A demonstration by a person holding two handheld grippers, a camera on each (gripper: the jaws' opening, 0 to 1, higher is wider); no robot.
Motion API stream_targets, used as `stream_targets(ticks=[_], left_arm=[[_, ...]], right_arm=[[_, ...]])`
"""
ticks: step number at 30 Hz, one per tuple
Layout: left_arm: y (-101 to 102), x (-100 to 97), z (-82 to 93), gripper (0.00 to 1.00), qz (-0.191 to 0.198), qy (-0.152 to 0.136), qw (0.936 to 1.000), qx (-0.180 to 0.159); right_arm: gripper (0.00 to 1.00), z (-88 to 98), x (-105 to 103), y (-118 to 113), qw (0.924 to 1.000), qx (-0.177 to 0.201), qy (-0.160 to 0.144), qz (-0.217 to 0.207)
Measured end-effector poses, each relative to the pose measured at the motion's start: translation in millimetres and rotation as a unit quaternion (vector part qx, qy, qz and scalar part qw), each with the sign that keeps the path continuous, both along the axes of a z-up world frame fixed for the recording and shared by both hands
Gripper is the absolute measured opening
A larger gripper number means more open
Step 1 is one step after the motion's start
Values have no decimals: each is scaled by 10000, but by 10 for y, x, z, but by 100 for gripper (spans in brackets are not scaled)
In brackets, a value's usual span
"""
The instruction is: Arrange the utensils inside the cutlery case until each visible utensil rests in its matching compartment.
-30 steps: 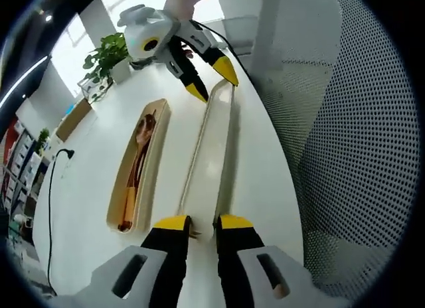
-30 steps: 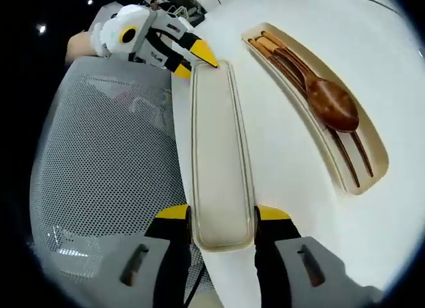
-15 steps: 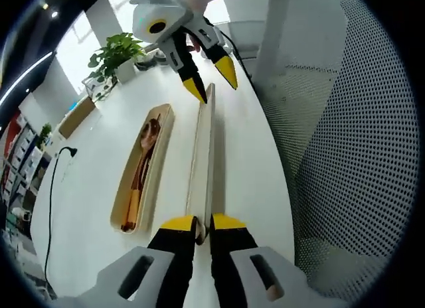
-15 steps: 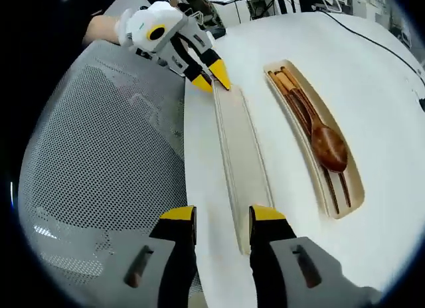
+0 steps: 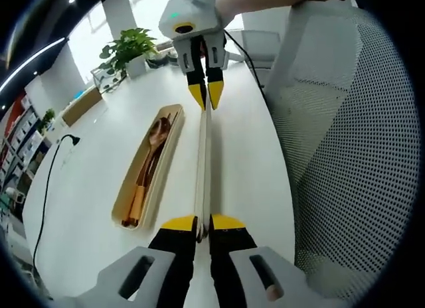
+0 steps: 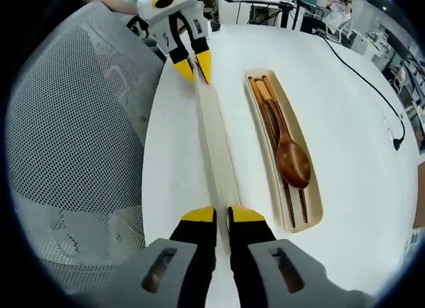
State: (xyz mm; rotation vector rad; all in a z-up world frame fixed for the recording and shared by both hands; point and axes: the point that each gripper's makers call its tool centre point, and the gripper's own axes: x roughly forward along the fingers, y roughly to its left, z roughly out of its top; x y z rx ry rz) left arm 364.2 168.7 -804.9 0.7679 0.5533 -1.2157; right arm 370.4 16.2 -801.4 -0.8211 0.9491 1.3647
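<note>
At the bottom centre of the left gripper view, the left hand-held gripper (image 5: 204, 223) is clenched on the near end of the cream case lid (image 5: 204, 163), which stands on edge and runs up the frame to the right hand-held gripper (image 5: 206, 92), clamped on its far end near the top centre. In the right gripper view the same lid (image 6: 214, 149) stretches from the right hand-held gripper (image 6: 222, 215) at the bottom centre to the left one (image 6: 193, 65) at the upper left. Just beside the lid on the white worktop (image 6: 345, 122), the open cutlery case (image 6: 264, 155) lies right of centre holding a wooden spoon (image 6: 292, 159) and chopsticks (image 6: 265, 112), with a mesh chair (image 6: 73, 135) along the left side.
</note>
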Motion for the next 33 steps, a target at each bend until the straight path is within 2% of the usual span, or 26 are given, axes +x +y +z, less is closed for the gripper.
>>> stream_targets(ticks=[6,8,9,11,12,14,16,18,19,20,22,23,24,25,26,27,29,31,32,33], left_arm=[[-4,-8,1,6,-130,60,9999,18],[-13,-38,1,6,10,376,9992,-106],[-11,-37,5,6,54,449,9989,-123],[-13,-48,3,6,12,548,9985,-62],[-12,-53,2,5,6,563,9984,-47],[-2,-111,3,5,-5,796,9968,15],[11,-157,22,5,-114,925,9956,-11],[32,-230,60,5,-22,1381,9904,-112],[28,-269,110,5,165,1824,9827,-256],[33,-264,134,5,221,1955,9800,-314],[14,-242,222,5,250,2097,9759,-543],[-1,-253,268,4,365,2318,9698,-667],[-9,-264,284,4,404,2427,9667,-711],[-35,-301,326,4,507,2738,9568,-835],[-45,-318,335,4,537,2841,9533,-870],[-83,-352,370,4,650,3143,9415,-1032],[-100,-325,370,4,822,3220,9362,-1145],[-133,-392,398,4,1070,3742,9120,-1295],[-161,-390,423,3,1258,4010,8960,-1436],[-167,-382,440,3,1339,4090,8897,-1525]], right_arm=[[2,2,9,-6,10000,40,-25,58],[2,1,-4,-3,9999,33,-26,105],[2,0,-10,-5,9999,-7,-40,114],[1,-6,-5,-17,9986,-231,-253,412],[1,-8,-43,-10,9976,-299,-246,570],[0,-4,-104,-7,9972,-366,-113,638],[0,3,-120,6,9969,-310,-128,714],[0,18,-114,26,9973,-212,-122,687],[1,36,-150,31,9976,-172,28,667],[2,44,-162,31,9979,-168,100,620],[4,52,-83,30,9982,-217,-128,542],[5,55,-67,24,9983,-234,-158,517],[7,56,-55,18,9984,-258,-168,473],[10,54,-38,11,9985,-300,-200,418],[11,45,-12,4,9979,-358,-306,440],[13,40,7,-2,9972,-402,-405,486],[16,39,52,-26,9960,-526,-590,418],[18,83,154,6,9929,-548,-1022,262],[19,112,172,52,9906,-501,-1239,302],[21,139,167,100,9881,-436,-1418,415]])
